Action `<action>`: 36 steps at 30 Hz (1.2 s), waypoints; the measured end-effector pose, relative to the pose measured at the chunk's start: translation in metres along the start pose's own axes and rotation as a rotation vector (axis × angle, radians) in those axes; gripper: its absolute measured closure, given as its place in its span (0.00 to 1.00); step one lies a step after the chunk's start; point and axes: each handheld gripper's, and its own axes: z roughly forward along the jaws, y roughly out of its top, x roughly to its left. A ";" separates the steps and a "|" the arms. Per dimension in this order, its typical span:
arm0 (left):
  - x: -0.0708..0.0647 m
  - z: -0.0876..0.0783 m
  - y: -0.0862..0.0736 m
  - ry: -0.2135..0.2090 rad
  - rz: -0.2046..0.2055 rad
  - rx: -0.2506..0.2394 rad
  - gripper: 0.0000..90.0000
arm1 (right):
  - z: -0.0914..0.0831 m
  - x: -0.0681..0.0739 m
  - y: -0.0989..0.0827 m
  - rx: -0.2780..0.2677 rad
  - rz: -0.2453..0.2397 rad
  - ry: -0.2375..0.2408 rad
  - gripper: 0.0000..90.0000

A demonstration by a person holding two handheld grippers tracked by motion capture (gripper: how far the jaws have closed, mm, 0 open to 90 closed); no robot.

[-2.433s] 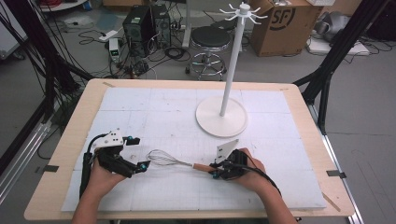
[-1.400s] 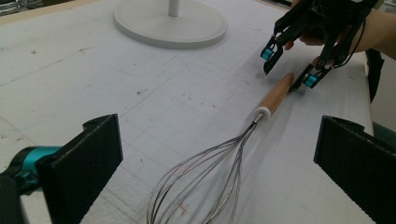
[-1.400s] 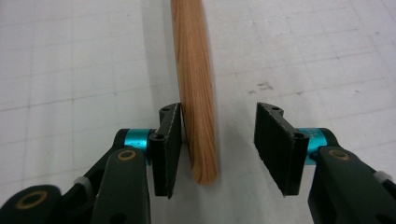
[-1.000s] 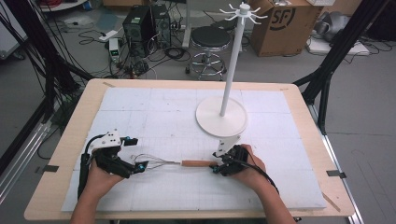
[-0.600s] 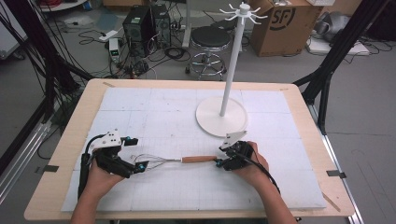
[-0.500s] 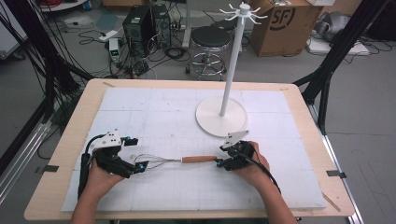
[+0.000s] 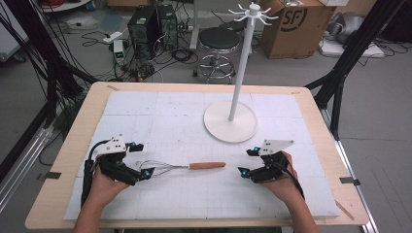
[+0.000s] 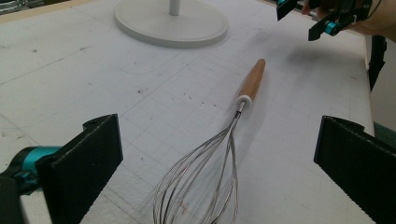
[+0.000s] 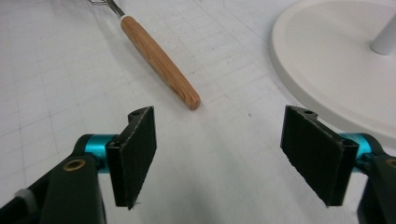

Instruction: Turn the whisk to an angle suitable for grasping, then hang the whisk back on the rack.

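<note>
My right gripper has just let go of the whisk: its jaws have been opening, now stand apart with nothing between them, and sit clear of the wooden handle it held a moment ago. The whisk lies flat on the white mat, in front of the stand base, wire end between the wide-open jaws of my left gripper. I judge the put-down complete; the left could take it next.
</note>
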 end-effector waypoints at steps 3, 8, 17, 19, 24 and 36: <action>0.000 0.000 0.000 0.000 0.001 -0.001 0.02 | -0.008 -0.003 -0.008 -0.024 0.025 0.003 0.23; 0.000 0.001 0.000 -0.003 0.002 0.002 0.02 | -0.019 -0.011 -0.016 -0.069 0.056 -0.006 0.20; 0.001 0.003 -0.004 -0.009 -0.003 0.009 0.02 | -0.020 -0.019 -0.016 -0.136 0.088 0.001 0.02; 0.001 0.003 -0.004 -0.008 -0.004 0.007 0.02 | -0.019 -0.019 -0.017 -0.134 0.089 0.007 0.01; 0.001 0.002 -0.003 -0.010 0.002 0.009 0.02 | -0.020 -0.018 -0.017 -0.145 0.089 0.015 0.00; -0.005 0.002 0.004 -0.014 0.023 -0.002 0.02 | -0.022 -0.020 -0.018 -0.147 0.104 -0.009 0.00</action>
